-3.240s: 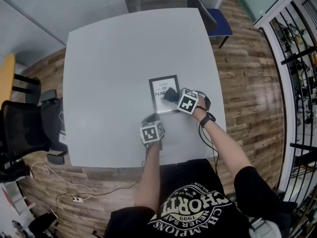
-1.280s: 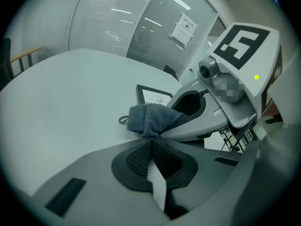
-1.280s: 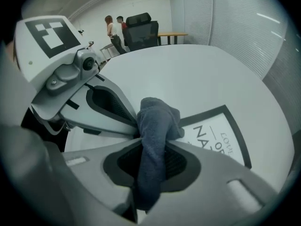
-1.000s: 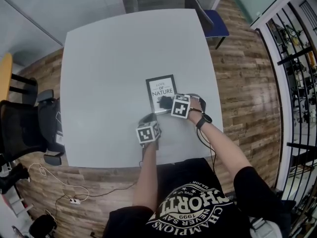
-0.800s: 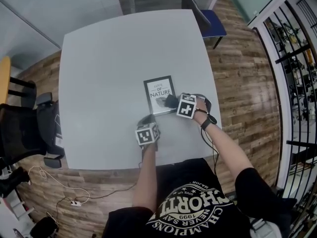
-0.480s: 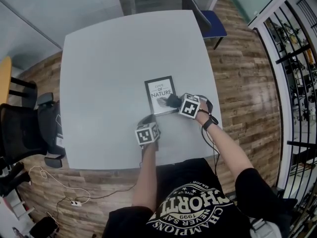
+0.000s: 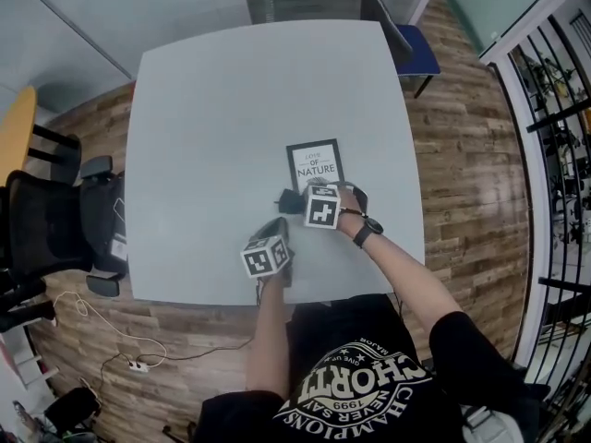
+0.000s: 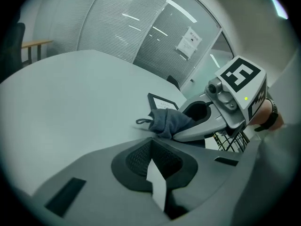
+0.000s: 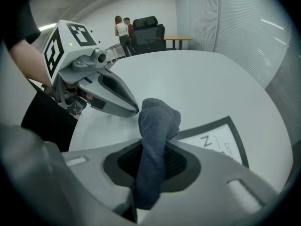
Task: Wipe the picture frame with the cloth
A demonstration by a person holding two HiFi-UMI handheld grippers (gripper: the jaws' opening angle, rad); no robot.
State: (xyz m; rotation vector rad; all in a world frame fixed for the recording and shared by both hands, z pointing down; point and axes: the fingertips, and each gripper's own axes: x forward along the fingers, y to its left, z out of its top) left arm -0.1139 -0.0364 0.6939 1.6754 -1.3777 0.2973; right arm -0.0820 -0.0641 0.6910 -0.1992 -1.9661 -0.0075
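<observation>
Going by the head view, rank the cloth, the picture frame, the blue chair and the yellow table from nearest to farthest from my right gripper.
1. cloth: clamped in the right gripper itself, by the frame's near left corner.
2. picture frame: flat on the grey table, just beyond the gripper.
3. blue chair: past the table's far right corner.
4. yellow table: at the view's far left edge.

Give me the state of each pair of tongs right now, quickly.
Left tongs: closed, nothing held.
Right tongs: closed on the grey cloth.
</observation>
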